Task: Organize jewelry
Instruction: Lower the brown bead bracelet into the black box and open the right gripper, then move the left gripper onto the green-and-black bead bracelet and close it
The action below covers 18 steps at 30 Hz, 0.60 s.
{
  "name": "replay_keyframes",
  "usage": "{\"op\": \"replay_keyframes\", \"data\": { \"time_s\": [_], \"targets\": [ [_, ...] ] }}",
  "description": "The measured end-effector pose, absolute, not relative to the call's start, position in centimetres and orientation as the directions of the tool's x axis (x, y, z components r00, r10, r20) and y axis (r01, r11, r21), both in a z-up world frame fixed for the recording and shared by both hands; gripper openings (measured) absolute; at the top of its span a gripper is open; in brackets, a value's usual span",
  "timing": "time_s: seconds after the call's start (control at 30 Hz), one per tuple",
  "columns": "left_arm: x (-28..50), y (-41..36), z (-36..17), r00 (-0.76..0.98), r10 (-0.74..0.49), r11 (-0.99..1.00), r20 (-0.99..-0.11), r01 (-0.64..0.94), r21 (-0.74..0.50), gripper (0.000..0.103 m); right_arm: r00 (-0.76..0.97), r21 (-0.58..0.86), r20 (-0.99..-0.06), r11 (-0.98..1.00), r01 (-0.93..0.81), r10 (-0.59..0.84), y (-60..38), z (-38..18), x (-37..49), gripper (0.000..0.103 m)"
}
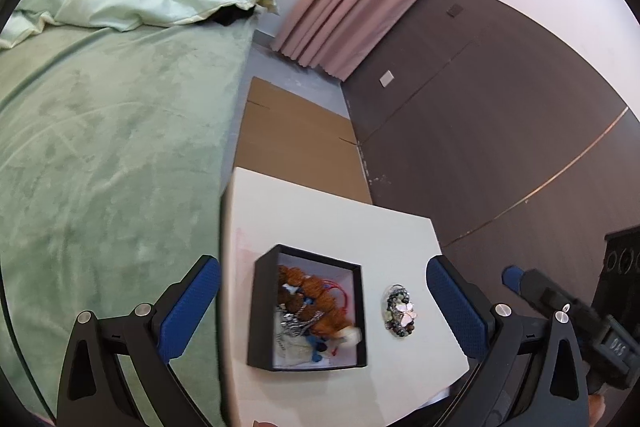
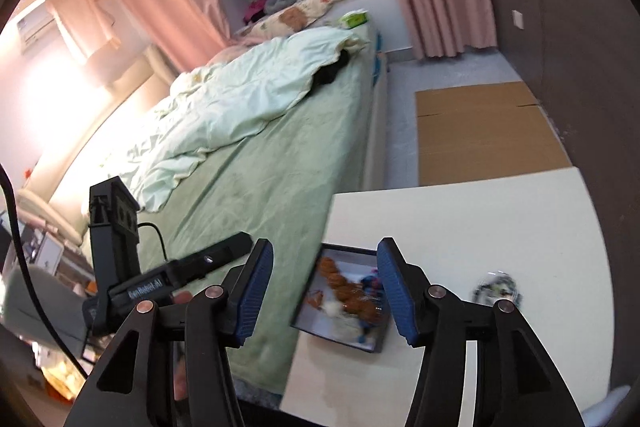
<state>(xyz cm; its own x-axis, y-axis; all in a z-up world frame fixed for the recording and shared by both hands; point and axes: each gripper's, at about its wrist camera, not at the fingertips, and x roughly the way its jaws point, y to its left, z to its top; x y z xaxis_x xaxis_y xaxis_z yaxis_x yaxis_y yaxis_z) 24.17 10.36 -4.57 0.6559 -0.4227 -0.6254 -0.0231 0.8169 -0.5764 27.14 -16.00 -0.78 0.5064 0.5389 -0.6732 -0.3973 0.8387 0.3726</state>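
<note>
Your left gripper (image 1: 324, 311) and right gripper (image 2: 326, 291) are wide open, holding nothing. The bracelet (image 1: 400, 311) lies at 3 o'clock from the box (image 1: 262, 311), long way 12 to 6.

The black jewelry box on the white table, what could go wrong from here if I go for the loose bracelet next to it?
1. The dark beaded bracelet with the pale butterfly charm lies flat on the white table, so open fingers may push it along rather than grip it.
2. The black open-topped jewelry box sits near the table's bed-side edge; a nudge could slide it toward the drop.
3. The box already looks crowded with tangled pieces, so the bracelet may snag.
</note>
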Motion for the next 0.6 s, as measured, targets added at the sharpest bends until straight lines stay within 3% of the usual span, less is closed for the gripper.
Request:
{"op": "replay_keyframes", "data": {
  "time_s": [0.3,0.43,0.6],
  "targets": [
    [24.8,4.4,-3.7,0.644,-0.443,0.846,-0.623,0.071,-0.528,0.103,0.605,0.422,-0.665,0.889,-0.180,0.438,-24.3,-4.3,24.2,0.056],
    [24.9,1.6,-3.7,0.628,-0.447,0.862,-0.637,0.111,-0.495,0.103,0.641,0.431,-0.665,0.898,-0.088,0.382,-27.5,-6.2,23.0,0.073],
    [25.1,-1.5,-4.3,0.604,-0.435,0.886,-0.668,0.155,-0.437,0.102,0.659,0.464,-0.656,0.885,-0.034,0.369,-30.0,-7.5,22.8,0.084]
  ]
}}
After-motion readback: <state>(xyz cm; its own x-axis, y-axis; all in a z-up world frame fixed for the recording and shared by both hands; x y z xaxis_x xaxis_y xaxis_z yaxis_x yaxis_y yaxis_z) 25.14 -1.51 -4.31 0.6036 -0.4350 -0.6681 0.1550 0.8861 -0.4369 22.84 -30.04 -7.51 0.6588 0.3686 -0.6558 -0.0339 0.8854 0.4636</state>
